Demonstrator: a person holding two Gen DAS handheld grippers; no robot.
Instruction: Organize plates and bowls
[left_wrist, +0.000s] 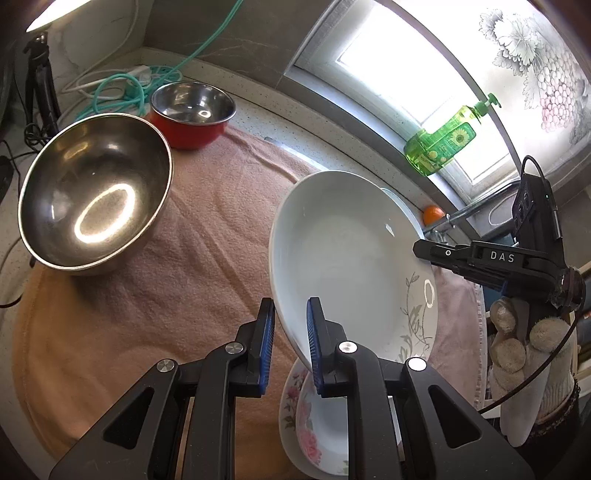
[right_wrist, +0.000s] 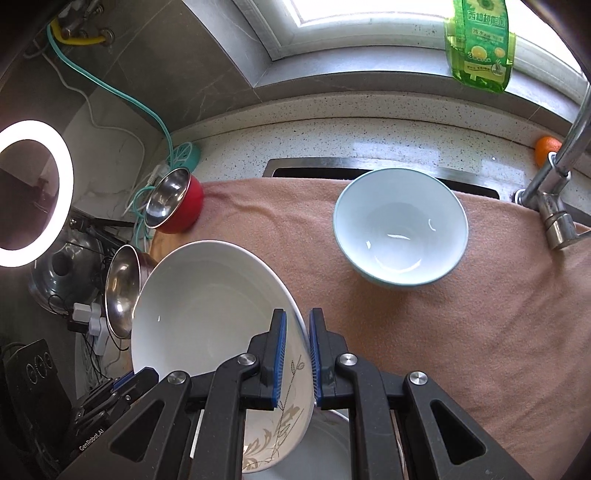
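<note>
While both claws hold one white plate tilted above the towel, the step in hand looks like stacking it onto the floral plates below.

Going left to right in the left wrist view: a steel bowl (left_wrist: 94, 194) sits on the pink towel (left_wrist: 207, 258), a red bowl (left_wrist: 192, 114) stands behind it at the towel's far edge, and the plate (left_wrist: 347, 266) fills the middle. The left claw (left_wrist: 290, 341) is closed on the plate's near rim, one blue pad on each face. Beneath it lie floral plates (left_wrist: 314, 424), stacked on the towel. At the far right the right claw (left_wrist: 430, 251) reaches the plate's opposite rim, held by a gloved hand (left_wrist: 524, 343).

From the right wrist view, the right claw (right_wrist: 297, 354) pinches the rim with the grey leaf pattern, pads closed on it. A blue bowl (right_wrist: 400, 229) stands upright on the towel to the right, well apart from the plate, near the faucet (right_wrist: 554, 192).

I judge the next move calls for levelling the plate, lowering it centred over the stack, then opening both claws together so it does not slide. The three bowls are yet to be grouped on the surface.
</note>
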